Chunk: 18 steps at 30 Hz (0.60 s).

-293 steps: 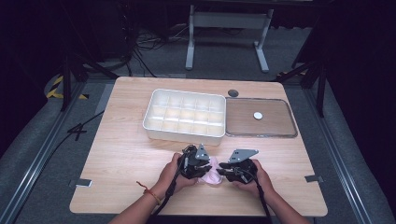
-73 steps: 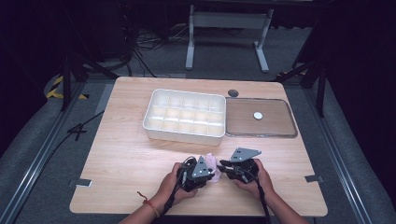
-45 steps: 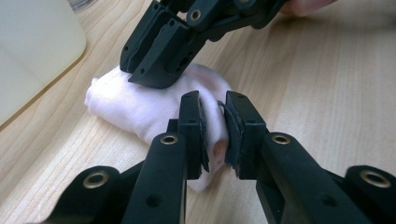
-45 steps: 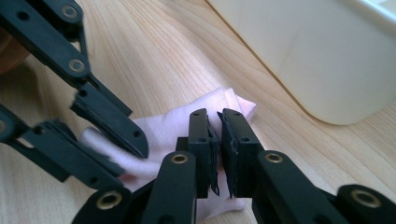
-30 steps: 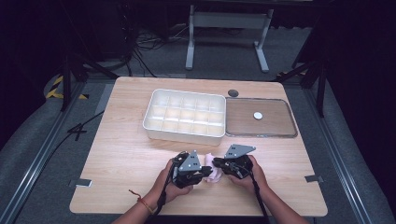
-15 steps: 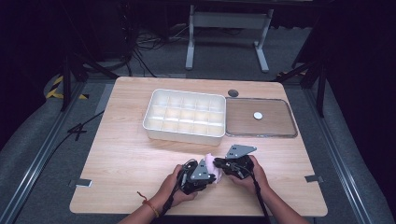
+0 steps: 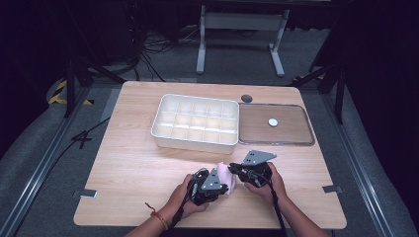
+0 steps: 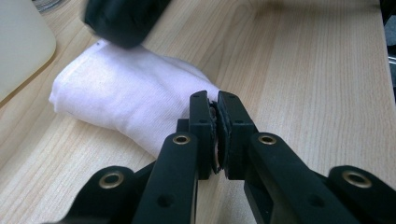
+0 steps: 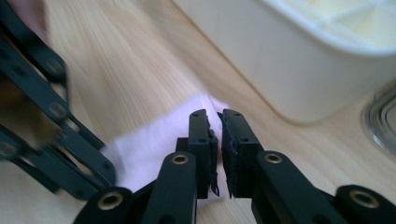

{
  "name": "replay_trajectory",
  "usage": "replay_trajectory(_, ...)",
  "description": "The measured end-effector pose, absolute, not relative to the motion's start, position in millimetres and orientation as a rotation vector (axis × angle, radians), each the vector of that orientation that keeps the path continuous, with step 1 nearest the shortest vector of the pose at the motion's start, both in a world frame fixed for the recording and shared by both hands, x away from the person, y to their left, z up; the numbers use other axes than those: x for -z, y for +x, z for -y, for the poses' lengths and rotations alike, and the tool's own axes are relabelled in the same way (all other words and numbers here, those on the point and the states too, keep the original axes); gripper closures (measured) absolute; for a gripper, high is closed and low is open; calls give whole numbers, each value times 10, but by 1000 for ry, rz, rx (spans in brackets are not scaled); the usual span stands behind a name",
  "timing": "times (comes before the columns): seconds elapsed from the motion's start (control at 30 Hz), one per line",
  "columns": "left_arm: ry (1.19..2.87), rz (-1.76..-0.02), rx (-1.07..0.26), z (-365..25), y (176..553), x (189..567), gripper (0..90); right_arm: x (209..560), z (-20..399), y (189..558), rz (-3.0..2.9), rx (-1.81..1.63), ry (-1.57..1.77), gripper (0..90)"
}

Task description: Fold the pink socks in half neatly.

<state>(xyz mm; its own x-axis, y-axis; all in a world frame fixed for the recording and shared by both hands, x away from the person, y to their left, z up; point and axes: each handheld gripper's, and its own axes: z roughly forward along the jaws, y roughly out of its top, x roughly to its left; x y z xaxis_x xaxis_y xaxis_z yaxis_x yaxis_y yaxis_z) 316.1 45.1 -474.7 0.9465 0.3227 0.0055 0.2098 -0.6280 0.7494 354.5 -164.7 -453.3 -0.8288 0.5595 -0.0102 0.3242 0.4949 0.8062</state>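
Cloth (image 8: pixel 126 100) unlabelled, pinched by left hand-held gripper (image 8: pixel 215 100).

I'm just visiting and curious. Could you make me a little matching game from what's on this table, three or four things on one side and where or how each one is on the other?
Things:
1. pale pink cloth
2. white divided box
3. small white disc
4. dark round cap

Places:
A. on the brown tray
B. on the bare wood at the table's far edge
C. middle of the table, compartments empty
D. between the two grippers, near the person

Pairs: 1-D, 2-C, 3-A, 4-B
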Motion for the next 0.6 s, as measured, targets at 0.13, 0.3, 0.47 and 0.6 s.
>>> replay_trajectory(0.13, 2277, -373, -169, -460, 3166, 4746, 850, 4446, 1570, 3522, -2463, -1320, 689, 853)
replay_trajectory(0.3, 2263, -370, -180, -450, 3163, 4751, 849, 4577, 1412, 3499, -2548, -1246, 627, 841)
replay_trajectory(0.47, 2275, -362, -184, -453, 3162, 4747, 847, 4648, 1441, 3536, -2558, -1185, 659, 851)
replay_trajectory(0.6, 2267, -365, -178, -452, 3165, 4751, 847, 4646, 1526, 3569, -2534, -1157, 692, 849)
